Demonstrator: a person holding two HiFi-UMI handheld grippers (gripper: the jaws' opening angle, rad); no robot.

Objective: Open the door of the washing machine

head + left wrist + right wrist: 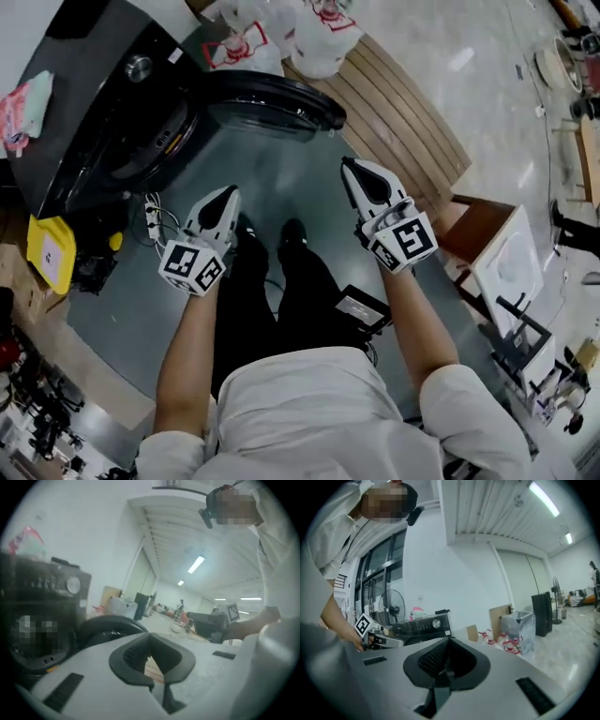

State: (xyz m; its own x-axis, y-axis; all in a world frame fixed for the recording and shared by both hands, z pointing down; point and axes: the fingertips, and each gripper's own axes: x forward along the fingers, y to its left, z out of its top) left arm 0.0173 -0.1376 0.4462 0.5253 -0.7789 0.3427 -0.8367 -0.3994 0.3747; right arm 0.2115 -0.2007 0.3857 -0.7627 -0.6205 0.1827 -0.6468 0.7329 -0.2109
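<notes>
Already the door point(272, 101) of the washing machine point(103, 103) is seen swung wide open at upper left, so the left gripper point(225, 197) and right gripper point(356, 173) are held clear of it, jaws closed on nothing, the task judged done.

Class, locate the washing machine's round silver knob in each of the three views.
Head view: knob upper left, on the washing machine.
Left gripper view: knob left of centre, mid-height.
Right gripper view: knob slightly left of centre.
Shared landmark: red-printed white bags.
</notes>
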